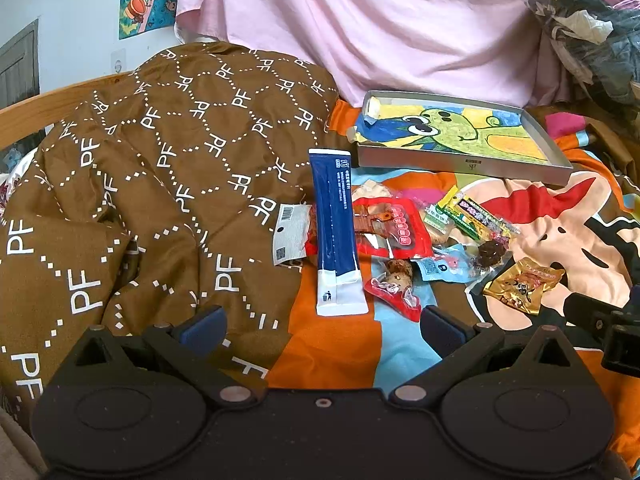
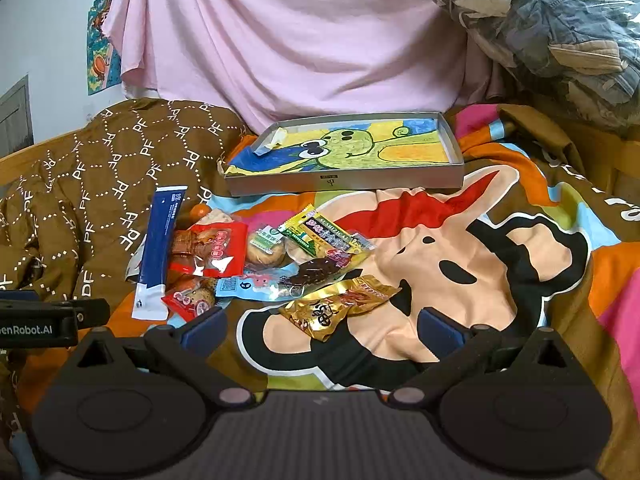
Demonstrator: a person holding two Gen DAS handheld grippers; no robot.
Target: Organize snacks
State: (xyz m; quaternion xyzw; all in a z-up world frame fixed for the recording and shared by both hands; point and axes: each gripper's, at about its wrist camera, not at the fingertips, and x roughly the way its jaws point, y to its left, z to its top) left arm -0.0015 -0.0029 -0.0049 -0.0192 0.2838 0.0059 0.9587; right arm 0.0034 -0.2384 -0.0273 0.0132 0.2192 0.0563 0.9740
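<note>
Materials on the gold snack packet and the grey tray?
Gold snack packet: looks like metallised plastic film, glossy, with crinkled glints and twisted ends. Grey tray: matte, thin straight walls with folded corners, probably cardboard or maybe sheet metal; can't settle which.

One blue stick pack (image 1: 335, 232), one tray (image 1: 464, 165), roughly nine small snack packets (image 2: 336, 309).

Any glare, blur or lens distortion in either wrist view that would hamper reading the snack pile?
Left wrist view: even daylight, sharp; fisheye bends the wooden bed rail; faint sheen on the blue stick packet. Right wrist view: equally sharp; glare on the gold wrapper and the plastic-bagged clothes; corners vignetted black.
</note>
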